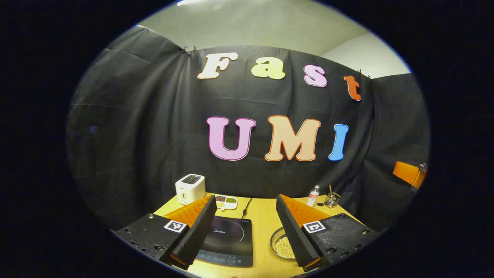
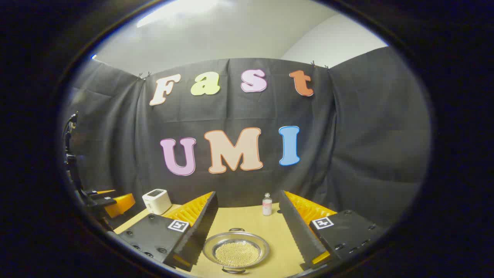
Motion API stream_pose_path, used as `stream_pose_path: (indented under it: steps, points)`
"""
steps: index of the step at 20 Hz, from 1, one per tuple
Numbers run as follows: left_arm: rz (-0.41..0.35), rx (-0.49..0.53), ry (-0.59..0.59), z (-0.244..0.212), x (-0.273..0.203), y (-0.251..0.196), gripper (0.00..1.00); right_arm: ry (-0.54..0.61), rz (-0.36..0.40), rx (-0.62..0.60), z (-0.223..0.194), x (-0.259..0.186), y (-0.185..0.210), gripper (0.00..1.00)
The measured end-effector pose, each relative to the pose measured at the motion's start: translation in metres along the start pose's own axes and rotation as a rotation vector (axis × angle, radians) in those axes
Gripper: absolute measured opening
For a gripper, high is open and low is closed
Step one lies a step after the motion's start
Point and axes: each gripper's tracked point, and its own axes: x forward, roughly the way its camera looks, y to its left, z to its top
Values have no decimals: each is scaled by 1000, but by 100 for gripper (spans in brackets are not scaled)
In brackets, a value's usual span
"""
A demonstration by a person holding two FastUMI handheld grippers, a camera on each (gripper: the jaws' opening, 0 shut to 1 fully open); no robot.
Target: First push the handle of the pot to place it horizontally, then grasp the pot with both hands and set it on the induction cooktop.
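A shallow metal pot (image 2: 236, 251) filled with small pale beads sits on the wooden table, low between my right gripper's fingers. One of its loop handles (image 2: 236, 230) points away from me and the other (image 2: 231, 270) points toward me. My right gripper (image 2: 247, 193) is open and holds nothing. The black induction cooktop (image 1: 227, 239) lies flat between the fingers of my left gripper (image 1: 246, 198), which is open and holds nothing. In the left gripper view the pot (image 1: 283, 245) sits right of the cooktop, partly hidden behind the right finger.
A white toaster (image 1: 190, 188) stands at the table's (image 1: 262, 216) back left beside a divided dish of beans (image 1: 226, 201). A small bottle (image 1: 313, 195) and a glass jar (image 1: 332, 199) stand at the back right. The cooktop's cable (image 1: 246, 206) runs backward.
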Motion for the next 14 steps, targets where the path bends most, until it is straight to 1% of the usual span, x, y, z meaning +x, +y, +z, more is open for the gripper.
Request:
stream_pose_path:
  steps: [2, 6, 7, 8, 9, 10, 11, 12, 14]
  points:
    - [-20, 6, -5, 1, 0, -7, 89, -5, -18, -8, 3, -3, -1, 92]
    - [-41, 12, -5, 1, 2, -10, 89, -12, -28, -12, 2, -6, -1, 92]
    - [-41, 16, -4, -1, 3, -10, 94, -13, -33, -14, 3, -6, -2, 92]
    - [-42, 18, 1, -3, 2, -9, 89, -12, -36, -14, 2, -7, -2, 92]
    - [-43, 18, 4, -3, 3, -8, 89, -10, -34, -11, 2, -8, -1, 92]
    - [-45, 18, 8, -4, 3, -7, 94, -7, -33, -6, 1, -11, -1, 92]
    - [-47, 20, 11, -6, 3, -7, 89, -8, -33, -2, 1, -14, 1, 92]
    - [-48, 24, 11, -7, 3, -5, 94, -9, -34, 0, 2, -19, 2, 99]
    - [-48, 36, 20, -11, 4, -2, 94, -9, -31, 7, 2, -22, 5, 99]
